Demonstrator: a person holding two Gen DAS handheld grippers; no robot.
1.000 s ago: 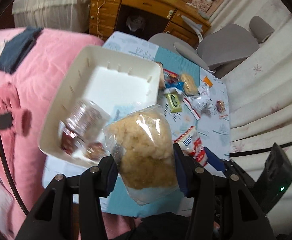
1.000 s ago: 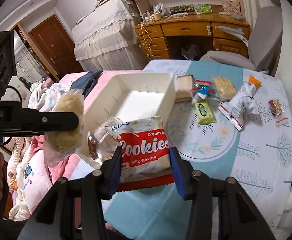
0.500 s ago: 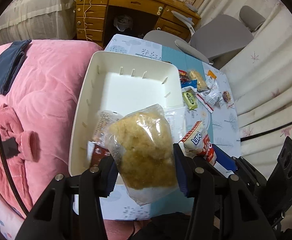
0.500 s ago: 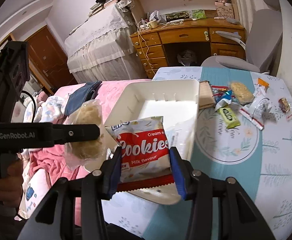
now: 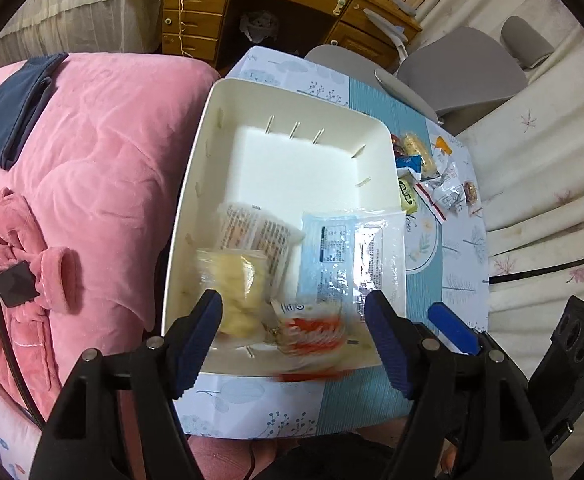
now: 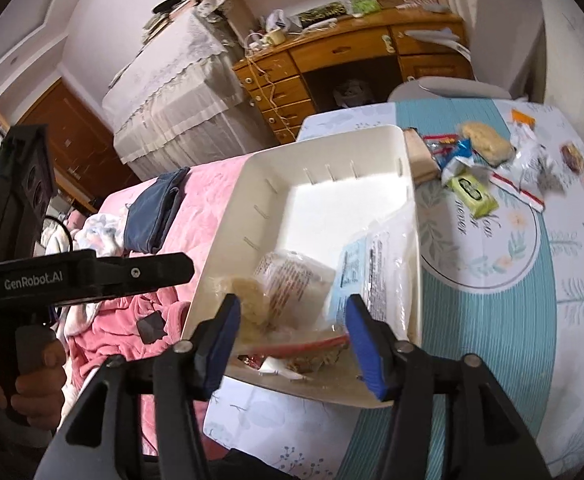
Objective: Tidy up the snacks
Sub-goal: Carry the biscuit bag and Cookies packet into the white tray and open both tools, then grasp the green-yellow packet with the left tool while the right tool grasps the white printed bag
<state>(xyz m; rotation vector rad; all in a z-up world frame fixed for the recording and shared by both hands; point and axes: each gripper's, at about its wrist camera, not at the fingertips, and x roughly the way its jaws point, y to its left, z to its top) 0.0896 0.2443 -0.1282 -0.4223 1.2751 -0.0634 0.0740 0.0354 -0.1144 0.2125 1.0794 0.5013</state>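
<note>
Hovering wide open and empty, left gripper (image 5: 293, 322) and right gripper (image 6: 290, 330) hung over the bin (image 5: 292, 168), four packets bunched at its near edge.

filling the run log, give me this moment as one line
left gripper open | right gripper open | rice cake pack, cookies pack in white bin

right gripper (image 6: 292, 336): bottom centre, blue pads spread apart, nothing between them
white bin (image 6: 407, 280): mid-frame, a few wrapped snacks piled at its near end
left gripper (image 6: 132, 272): left edge, black, side-on
loose snacks (image 6: 487, 144): upper right on the table (image 6: 531, 320)
</note>
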